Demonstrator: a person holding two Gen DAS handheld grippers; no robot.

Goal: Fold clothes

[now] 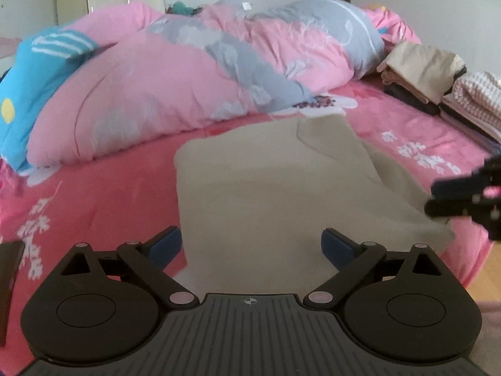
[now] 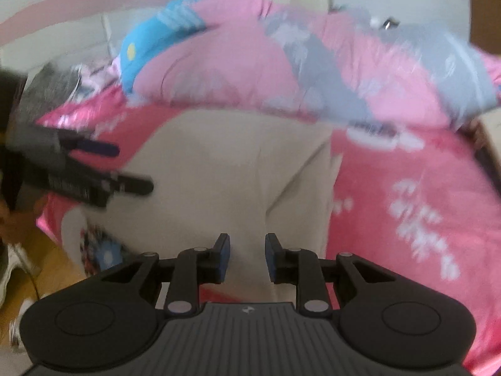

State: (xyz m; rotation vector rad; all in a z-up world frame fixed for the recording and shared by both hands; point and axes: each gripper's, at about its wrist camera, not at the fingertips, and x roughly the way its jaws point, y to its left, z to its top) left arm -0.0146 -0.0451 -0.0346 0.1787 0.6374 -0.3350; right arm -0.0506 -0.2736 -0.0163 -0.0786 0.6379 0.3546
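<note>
Bed [image 1: 109, 194] with pink sheet | beige garment [image 1: 281, 194] centre | quilt [image 1: 188, 72] behind | folded stack [image 1: 422, 72] (upper right)

We see soft, even daylight with faint shadows and no glare. The right wrist view is smeared by motion blur; both views bend and darken at the corners.

A bed with a pink floral sheet [image 1: 416, 131] fills the room, a pink-and-grey duvet [image 1: 194, 72] heaped far, white walls [image 1: 422, 3] behind, wooden floor [image 1: 482, 285] near right.
</note>
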